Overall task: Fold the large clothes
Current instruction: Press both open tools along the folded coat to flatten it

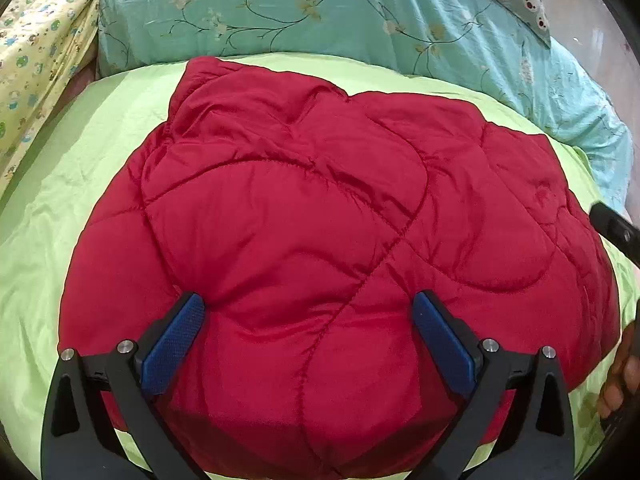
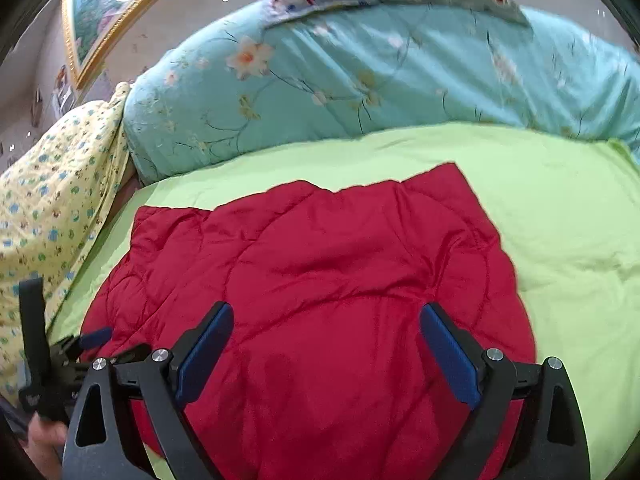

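Bright, even light; soft shadows; heavy fisheye edge bending; right view slightly blurred.

Bed covered by a smooth light-green sheet (image 1: 120,128) (image 2: 560,208), lightly creased. A folded red quilted padded garment (image 1: 320,220) (image 2: 320,280) lies flat on the middle of the sheet, with bare sheet showing along its sides. Along the far edge rests a bulky turquoise floral-print quilt (image 1: 320,20) (image 2: 380,80); beside it, at one end, lies a yellow bedcover with small printed figures (image 1: 36,60) (image 2: 48,200).
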`<control>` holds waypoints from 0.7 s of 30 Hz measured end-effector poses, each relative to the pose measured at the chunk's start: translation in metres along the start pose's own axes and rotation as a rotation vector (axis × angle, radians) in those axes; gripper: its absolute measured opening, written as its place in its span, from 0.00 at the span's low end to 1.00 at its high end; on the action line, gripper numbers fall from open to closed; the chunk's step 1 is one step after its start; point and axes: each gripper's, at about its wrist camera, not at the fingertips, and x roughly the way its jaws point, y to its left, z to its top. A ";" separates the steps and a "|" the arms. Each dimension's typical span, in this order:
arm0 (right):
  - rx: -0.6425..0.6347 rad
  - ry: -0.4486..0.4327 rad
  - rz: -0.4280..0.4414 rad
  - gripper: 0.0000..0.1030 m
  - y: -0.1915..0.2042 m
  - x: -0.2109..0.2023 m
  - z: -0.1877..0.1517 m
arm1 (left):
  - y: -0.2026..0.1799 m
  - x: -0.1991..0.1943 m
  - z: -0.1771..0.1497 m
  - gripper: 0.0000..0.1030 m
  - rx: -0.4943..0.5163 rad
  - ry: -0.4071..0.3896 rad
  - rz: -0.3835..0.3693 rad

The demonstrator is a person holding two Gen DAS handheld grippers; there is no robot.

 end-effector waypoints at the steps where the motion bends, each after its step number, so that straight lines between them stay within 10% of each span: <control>1: -0.013 0.004 -0.012 0.93 0.004 -0.002 -0.004 | 0.000 0.000 0.000 1.00 0.003 -0.003 -0.004; 21: -0.061 0.215 -0.167 0.97 0.025 0.033 -0.042 | 0.022 -0.032 -0.017 1.00 0.034 -0.034 -0.088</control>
